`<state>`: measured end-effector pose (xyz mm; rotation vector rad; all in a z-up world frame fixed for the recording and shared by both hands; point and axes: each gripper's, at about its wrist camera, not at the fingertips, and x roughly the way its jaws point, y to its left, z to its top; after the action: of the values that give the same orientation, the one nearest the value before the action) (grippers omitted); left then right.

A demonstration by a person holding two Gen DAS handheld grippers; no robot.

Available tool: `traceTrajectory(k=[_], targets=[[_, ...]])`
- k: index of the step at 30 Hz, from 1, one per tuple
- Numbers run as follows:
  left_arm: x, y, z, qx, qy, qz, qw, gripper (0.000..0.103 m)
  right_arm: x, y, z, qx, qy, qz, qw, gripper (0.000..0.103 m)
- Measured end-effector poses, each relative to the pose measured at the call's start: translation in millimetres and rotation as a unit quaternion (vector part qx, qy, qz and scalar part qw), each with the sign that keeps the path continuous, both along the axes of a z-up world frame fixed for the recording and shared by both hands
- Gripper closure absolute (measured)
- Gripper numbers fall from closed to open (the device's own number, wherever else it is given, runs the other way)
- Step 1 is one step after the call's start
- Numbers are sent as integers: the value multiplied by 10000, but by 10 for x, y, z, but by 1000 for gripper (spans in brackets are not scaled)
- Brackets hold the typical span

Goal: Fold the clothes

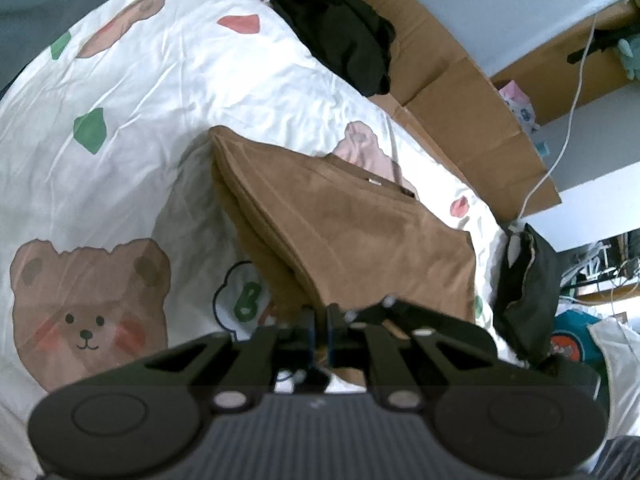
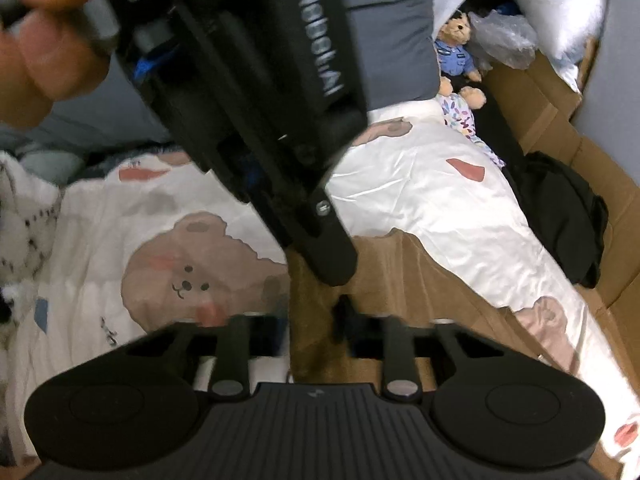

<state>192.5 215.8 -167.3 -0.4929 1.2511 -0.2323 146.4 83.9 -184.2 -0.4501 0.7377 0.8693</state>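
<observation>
I am keeping my left gripper [image 1: 319,330] pinched tight on the near edge of the brown garment [image 1: 344,232], its jaws drawn together with the cloth caught between the fingers. From that pinch the fabric is running away from me in a folded wedge, doubled layers showing along its left edge, and it is lying on the white bear-print bedsheet [image 1: 132,128].

My right gripper [image 2: 316,320] is sitting over the same brown garment [image 2: 400,276], at a spot where the cloth is bunching up between the fingers. The view there is blurred and the fingertips are mostly hidden, but I am reading the jaws as closed on the fabric. Just above it in the right wrist view, the body of the left gripper [image 2: 320,240] is crossing the picture at a slant, its tip coming down onto the brown cloth right beside my right one. A hand [image 2: 44,40] is gripping its handle at the upper left.

Further out, the garment is spreading to the right across the bedsheet [image 2: 420,200]. A black piece of clothing [image 1: 344,40] is lying at the far edge of the bed against brown cardboard [image 1: 472,112]. A small teddy bear in a blue shirt [image 2: 458,54] is sitting at the head of the bed, and a white cable [image 1: 568,120] is trailing down beside the cardboard.
</observation>
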Motion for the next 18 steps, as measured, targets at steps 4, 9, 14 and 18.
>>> traceTrajectory(k=[4,9,14,18], targets=[[29,100,-71,54,89,110,9999,87,69,-94,1,23,134,-21,9999,98],[124,231,-169,11,125,454,9989,84,146,-215,-41,45,273,-151,9995,98],[267,299,-354,162,291,606,9976,69,177,-261,-33,145,344,-196,9991,98],[363,314,-516,168,337,734,9966,56,174,-261,-45,171,370,-156,9990,98]])
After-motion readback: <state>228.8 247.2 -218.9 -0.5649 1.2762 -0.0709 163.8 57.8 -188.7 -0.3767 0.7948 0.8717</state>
